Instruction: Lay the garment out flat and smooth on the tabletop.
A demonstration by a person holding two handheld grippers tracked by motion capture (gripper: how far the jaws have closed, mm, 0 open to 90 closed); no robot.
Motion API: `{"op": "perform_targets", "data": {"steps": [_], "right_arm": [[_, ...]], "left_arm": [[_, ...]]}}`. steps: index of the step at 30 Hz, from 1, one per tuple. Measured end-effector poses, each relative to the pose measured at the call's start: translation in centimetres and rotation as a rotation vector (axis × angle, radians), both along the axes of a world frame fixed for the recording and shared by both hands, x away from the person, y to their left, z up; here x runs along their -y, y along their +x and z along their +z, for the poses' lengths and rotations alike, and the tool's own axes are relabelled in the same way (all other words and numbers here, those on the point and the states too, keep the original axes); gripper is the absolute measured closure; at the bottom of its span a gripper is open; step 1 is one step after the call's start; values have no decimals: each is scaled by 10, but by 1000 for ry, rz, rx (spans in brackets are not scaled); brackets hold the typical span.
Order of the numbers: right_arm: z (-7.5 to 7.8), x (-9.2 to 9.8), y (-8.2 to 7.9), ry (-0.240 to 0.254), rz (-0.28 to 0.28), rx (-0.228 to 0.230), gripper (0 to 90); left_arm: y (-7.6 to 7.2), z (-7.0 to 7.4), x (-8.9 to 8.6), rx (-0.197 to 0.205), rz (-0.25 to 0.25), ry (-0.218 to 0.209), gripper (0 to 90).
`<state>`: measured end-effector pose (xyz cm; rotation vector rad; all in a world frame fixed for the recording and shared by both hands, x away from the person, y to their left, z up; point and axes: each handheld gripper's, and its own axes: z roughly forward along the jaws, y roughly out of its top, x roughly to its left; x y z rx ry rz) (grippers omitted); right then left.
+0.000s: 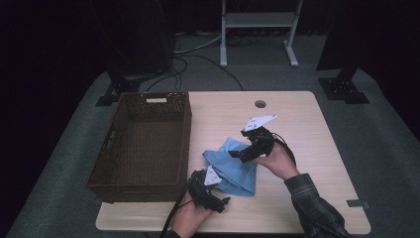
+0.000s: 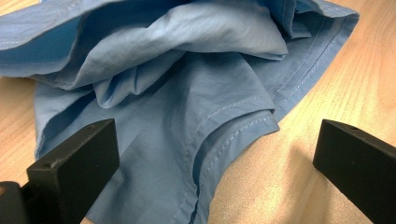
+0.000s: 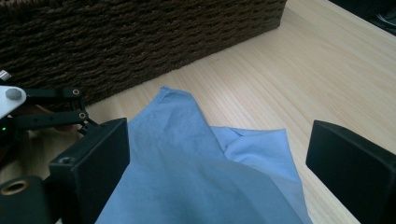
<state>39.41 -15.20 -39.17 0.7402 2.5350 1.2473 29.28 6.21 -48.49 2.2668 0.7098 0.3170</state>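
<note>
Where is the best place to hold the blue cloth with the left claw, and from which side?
Probably the stitched hem corner of the blue cloth, which lies flat on the table between the open jaws of the left claw. Come low from the near edge.

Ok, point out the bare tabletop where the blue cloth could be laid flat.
The widest free patch lies right of the blue cloth, out to the table edge. Another runs behind it, between the basket and the round hole. It is crowded at the front left, where the left gripper sits beside the basket.
</note>
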Motion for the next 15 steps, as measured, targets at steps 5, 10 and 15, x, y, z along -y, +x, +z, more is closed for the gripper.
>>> {"op": "perform_targets", "data": {"steps": [5,10,15], "right_arm": [[0,-7,3,-5,8,-3,53],[0,-14,6,-5,15,-6,53],[-1,-20,8,-2,22,-12,53]], "left_arm": [[0,0,0,0,0,0,0],[0,0,0,1,-1,1,0],[0,0,0,1,0,2,0]]}}
